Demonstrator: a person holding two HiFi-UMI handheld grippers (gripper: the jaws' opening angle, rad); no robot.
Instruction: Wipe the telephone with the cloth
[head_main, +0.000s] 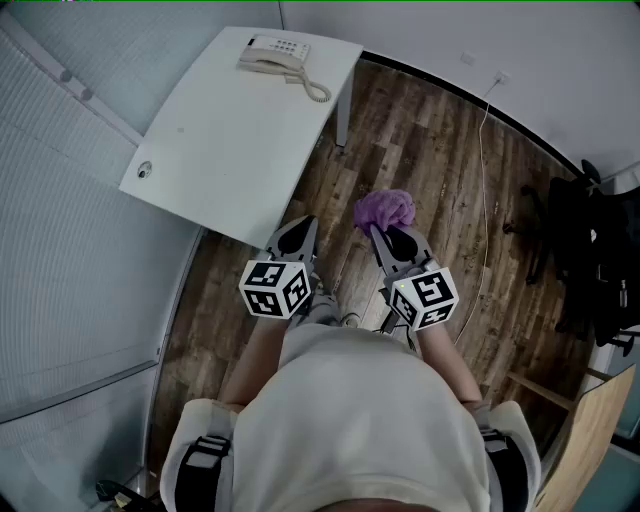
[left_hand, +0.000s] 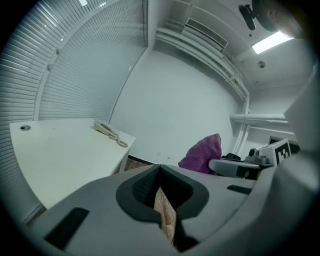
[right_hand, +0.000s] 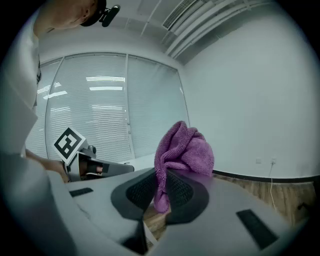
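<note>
One cream corded telephone (head_main: 273, 55) sits at the far corner of the single white table (head_main: 230, 150), its coiled cord lying beside it near the table's edge, well apart from both grippers. The two grippers are held side by side over the wooden floor (head_main: 430, 130), just off the table's near edge. The left gripper (head_main: 298, 228) has its fingers pressed together with nothing between them. The right gripper (head_main: 390, 235) has its fingers clamped on the one purple cloth (head_main: 385, 208), which bunches up beyond the fingertips.
</note>
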